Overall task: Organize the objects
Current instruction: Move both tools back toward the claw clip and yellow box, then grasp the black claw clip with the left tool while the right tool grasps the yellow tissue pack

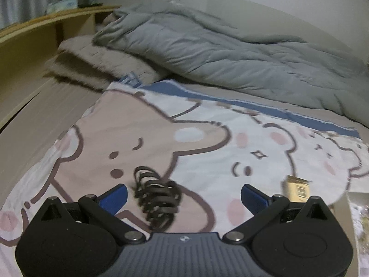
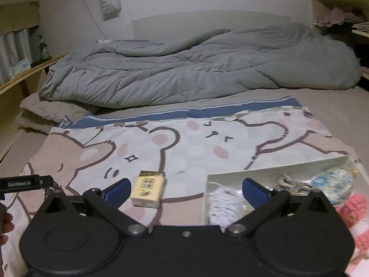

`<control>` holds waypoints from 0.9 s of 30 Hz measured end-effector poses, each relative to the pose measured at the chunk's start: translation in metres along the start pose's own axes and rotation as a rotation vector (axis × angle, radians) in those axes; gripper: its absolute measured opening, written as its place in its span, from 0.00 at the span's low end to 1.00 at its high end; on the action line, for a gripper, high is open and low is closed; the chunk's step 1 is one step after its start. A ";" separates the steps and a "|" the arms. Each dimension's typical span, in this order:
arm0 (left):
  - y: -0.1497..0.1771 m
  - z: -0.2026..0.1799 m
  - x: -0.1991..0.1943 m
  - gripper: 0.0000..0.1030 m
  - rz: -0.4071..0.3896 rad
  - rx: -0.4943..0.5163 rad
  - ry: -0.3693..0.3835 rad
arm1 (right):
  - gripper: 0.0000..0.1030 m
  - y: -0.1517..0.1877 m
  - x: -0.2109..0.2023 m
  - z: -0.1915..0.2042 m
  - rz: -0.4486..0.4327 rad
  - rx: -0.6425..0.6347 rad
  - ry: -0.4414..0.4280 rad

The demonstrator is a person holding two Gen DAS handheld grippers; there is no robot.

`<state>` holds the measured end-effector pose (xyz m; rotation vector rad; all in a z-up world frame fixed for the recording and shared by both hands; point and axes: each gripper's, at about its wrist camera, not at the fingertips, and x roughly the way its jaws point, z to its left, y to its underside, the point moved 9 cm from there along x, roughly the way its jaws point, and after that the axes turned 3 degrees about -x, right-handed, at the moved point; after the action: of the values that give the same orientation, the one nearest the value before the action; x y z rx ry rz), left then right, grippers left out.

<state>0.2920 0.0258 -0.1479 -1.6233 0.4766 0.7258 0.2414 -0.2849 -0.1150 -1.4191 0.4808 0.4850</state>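
Judging by the bed, sorting is partway: knitted items already fill the white box (image 2: 276, 173), while the small yellow carton (image 2: 147, 192) and black hair claw (image 1: 156, 196) lie loose on the bear blanket (image 1: 196, 143). Left tongs (image 1: 184, 196) and right tongs (image 2: 185, 191) gape wide, empty. Only the right view shows the box contents; only the left shows the claw clearly.

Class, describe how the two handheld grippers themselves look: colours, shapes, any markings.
Both, left gripper and right gripper, have matte black bodies with round housings, angular black linkage arms, silver pivot bolts and blue ribbed finger pads. The left shows a grey ribbed centre panel with a small logo.
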 end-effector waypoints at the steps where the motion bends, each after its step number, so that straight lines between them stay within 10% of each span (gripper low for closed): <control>1: 0.000 0.003 0.004 1.00 0.004 -0.009 -0.009 | 1.00 0.000 0.004 0.003 0.004 -0.003 -0.005; 17: 0.016 0.056 0.061 1.00 0.109 -0.103 -0.164 | 1.00 0.005 0.065 0.052 0.038 -0.031 -0.077; 27: 0.016 0.090 0.049 1.00 0.130 -0.130 -0.107 | 0.99 0.010 0.092 0.069 0.064 0.005 -0.104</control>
<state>0.2992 0.1153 -0.1990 -1.6755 0.4686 0.9533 0.3117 -0.2124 -0.1703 -1.3697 0.4445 0.6062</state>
